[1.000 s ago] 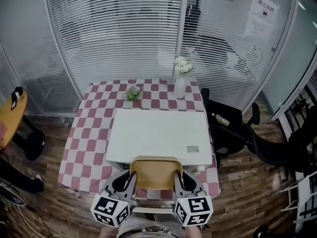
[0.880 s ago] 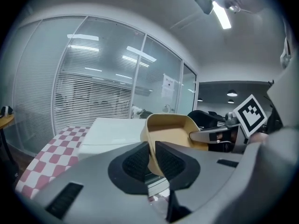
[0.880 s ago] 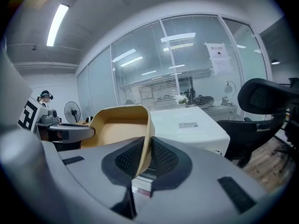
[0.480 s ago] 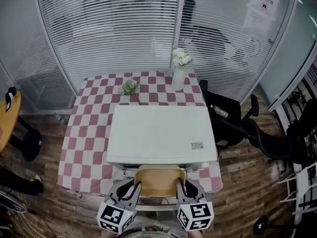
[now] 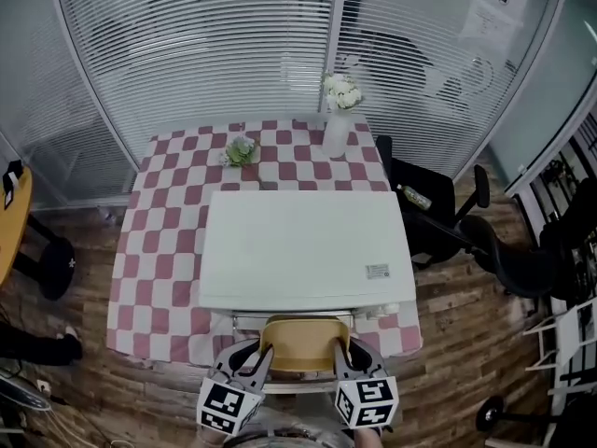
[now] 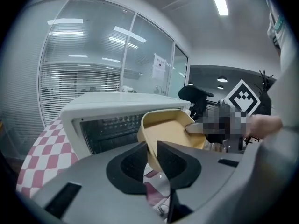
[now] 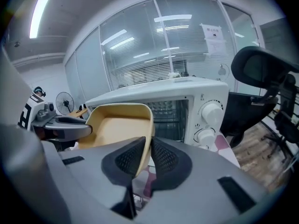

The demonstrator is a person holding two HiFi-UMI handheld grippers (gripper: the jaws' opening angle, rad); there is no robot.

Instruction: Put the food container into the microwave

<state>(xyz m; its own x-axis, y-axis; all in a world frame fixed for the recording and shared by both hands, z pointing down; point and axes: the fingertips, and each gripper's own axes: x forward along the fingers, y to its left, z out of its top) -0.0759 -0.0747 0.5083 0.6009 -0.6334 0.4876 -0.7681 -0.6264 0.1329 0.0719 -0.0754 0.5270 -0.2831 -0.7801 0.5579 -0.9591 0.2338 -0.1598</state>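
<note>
A shallow yellow food container (image 5: 303,342) hangs in front of the white microwave (image 5: 298,250), carried by both grippers. My left gripper (image 5: 264,356) clamps its left rim and my right gripper (image 5: 338,354) its right rim. In the left gripper view the container (image 6: 170,129) has its wall between the pads of the left gripper (image 6: 150,149). Those jaws have just been opening a little, and the wall still touches both pads. In the right gripper view the right gripper (image 7: 148,147) is shut tight on the container (image 7: 119,125). The microwave (image 7: 187,97) shows a dark front with wire racks.
The microwave stands on a red-and-white checkered table (image 5: 149,250). A vase of white flowers (image 5: 338,129) and a small plant (image 5: 241,150) sit behind it. Two knobs (image 7: 210,112) are on the microwave's right side. Black office chairs (image 5: 438,222) stand to the right, with a blinds-covered glass wall behind.
Both grippers have sunk with the container, which now sits lower, level with the microwave's front. The head view has tilted slightly, so the table appears higher in the frame.
</note>
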